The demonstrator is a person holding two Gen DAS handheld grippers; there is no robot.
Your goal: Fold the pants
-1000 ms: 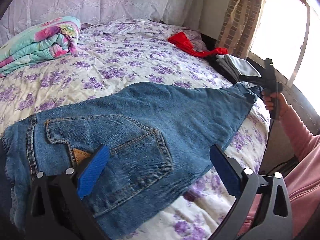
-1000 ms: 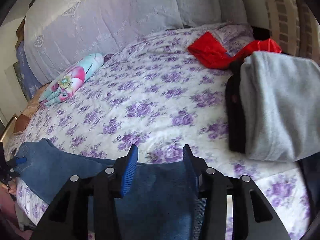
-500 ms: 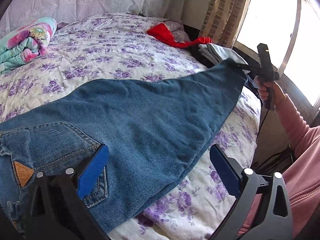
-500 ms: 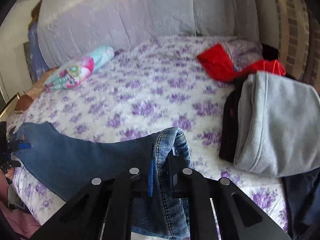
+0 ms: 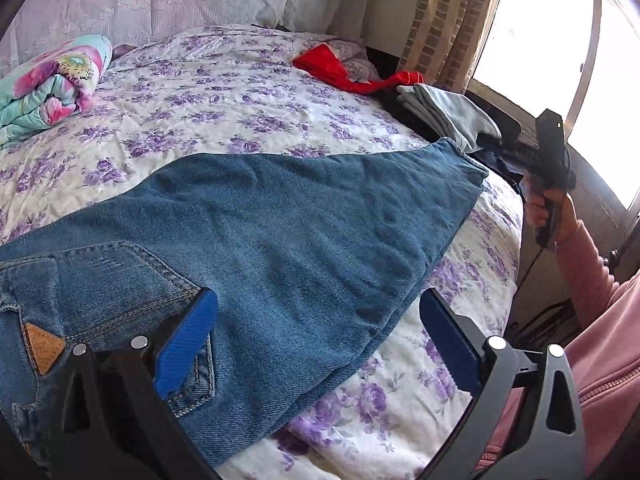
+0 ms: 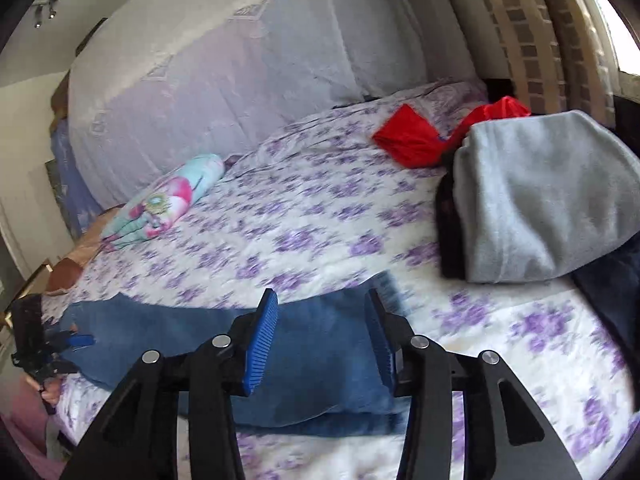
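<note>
Both claws tilted down over jeans (image 5: 304,232) (right claw (image 6: 324,336) opening).

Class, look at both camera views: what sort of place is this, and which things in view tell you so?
Most likely a home bedroom: a bed with a purple-flowered sheet, a folded floral quilt near its head, and a curtained window beside it.

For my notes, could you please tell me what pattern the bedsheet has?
The bedsheet is white with purple flowers, clearest in the left wrist view.

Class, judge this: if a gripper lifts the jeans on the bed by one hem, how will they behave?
The jeans would probably sag and drape: they lie flat, following the bed's curve. The thick denim and stitched pocket suggest some weight. The coarse weave probably won't slip.
</note>
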